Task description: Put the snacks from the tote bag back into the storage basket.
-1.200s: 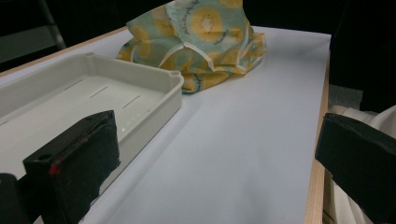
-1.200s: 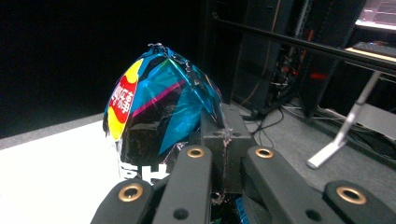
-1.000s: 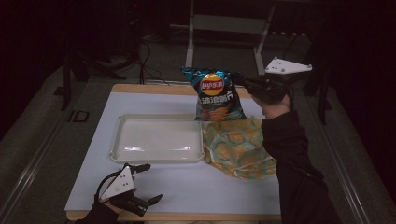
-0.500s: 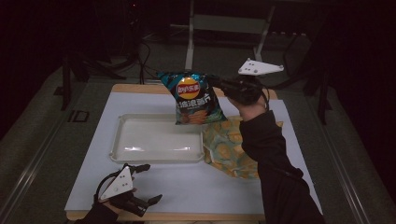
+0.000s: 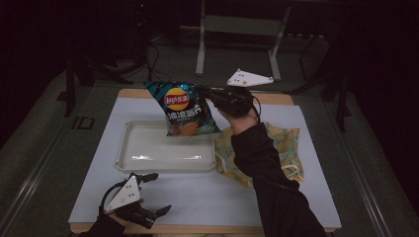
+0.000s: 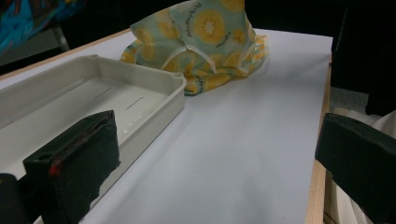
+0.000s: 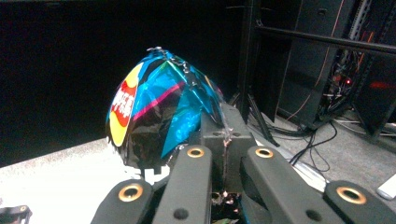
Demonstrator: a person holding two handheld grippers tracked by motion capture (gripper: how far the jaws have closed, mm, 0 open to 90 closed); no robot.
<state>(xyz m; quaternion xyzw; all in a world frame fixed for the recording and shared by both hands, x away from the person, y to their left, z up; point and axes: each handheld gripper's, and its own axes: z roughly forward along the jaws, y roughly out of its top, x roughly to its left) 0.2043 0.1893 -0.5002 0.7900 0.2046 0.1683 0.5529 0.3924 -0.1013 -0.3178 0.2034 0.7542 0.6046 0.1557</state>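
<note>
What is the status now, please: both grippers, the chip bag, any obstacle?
Right gripper shut on chip bag, bag held in air over white tray. Left gripper open, low at near table edge. Yellow patterned cloth bag beside tray, not blocking.

1. We see the person's sleeve (image 5: 269, 173) cover part of the fruit-print cloth (image 5: 286, 143).
2. The chip bag (image 5: 185, 108) hides the tray's (image 5: 148, 163) far corner.
3. The left gripper view cuts off the tray (image 6: 154, 100).
4. We cannot read the bag's small print.
</note>
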